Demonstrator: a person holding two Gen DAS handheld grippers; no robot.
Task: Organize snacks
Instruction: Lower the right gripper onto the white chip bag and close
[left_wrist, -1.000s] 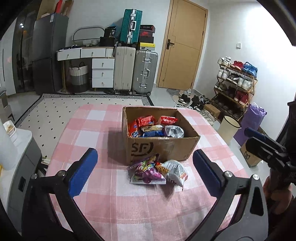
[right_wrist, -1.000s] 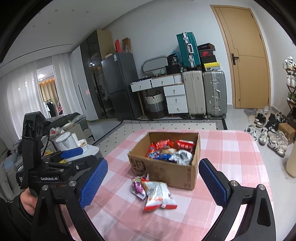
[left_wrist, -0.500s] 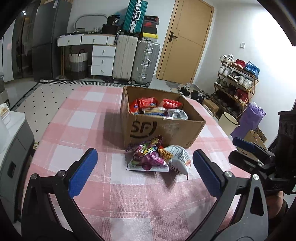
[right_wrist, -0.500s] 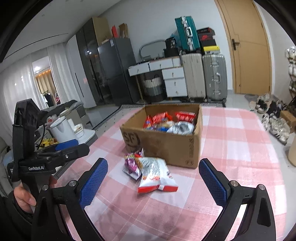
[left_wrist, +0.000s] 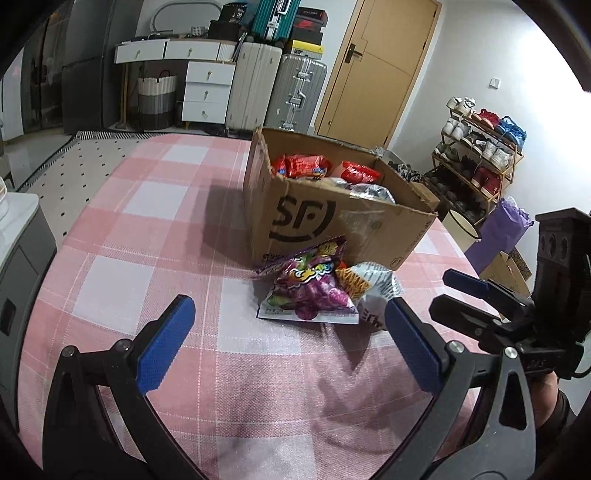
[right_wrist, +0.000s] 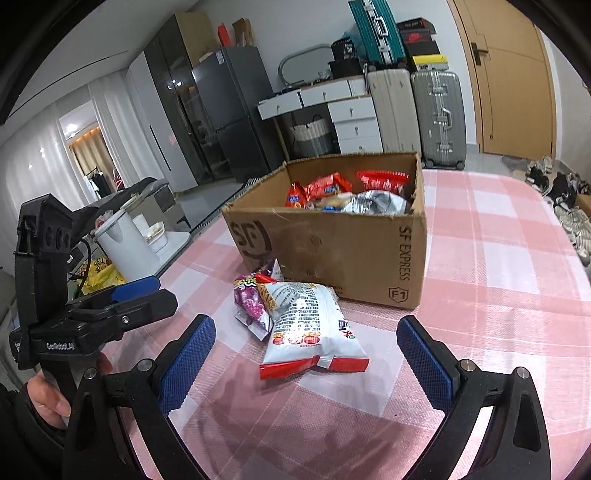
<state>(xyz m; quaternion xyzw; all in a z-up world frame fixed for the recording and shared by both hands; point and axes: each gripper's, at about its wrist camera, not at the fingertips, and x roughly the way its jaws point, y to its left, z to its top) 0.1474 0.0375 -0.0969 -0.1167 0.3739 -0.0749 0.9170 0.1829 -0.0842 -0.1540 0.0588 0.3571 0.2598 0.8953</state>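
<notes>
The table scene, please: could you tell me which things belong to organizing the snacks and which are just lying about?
Belongs to the job:
purple snack bag
white snack bag
cardboard box with snacks inside
left claw, open
right claw, open

Just lying about:
suitcases
shoe rack
white kettle

Ahead of the left gripper (left_wrist: 288, 334), two snack bags lie on the table (left_wrist: 147, 221), one (left_wrist: 310, 291) overlapping the other (right_wrist: 314, 332). Just behind them stands a box (right_wrist: 332, 251) with more snacks (right_wrist: 354, 192) in it. The right gripper (right_wrist: 306, 358) is to the right, beside the left one.
</notes>
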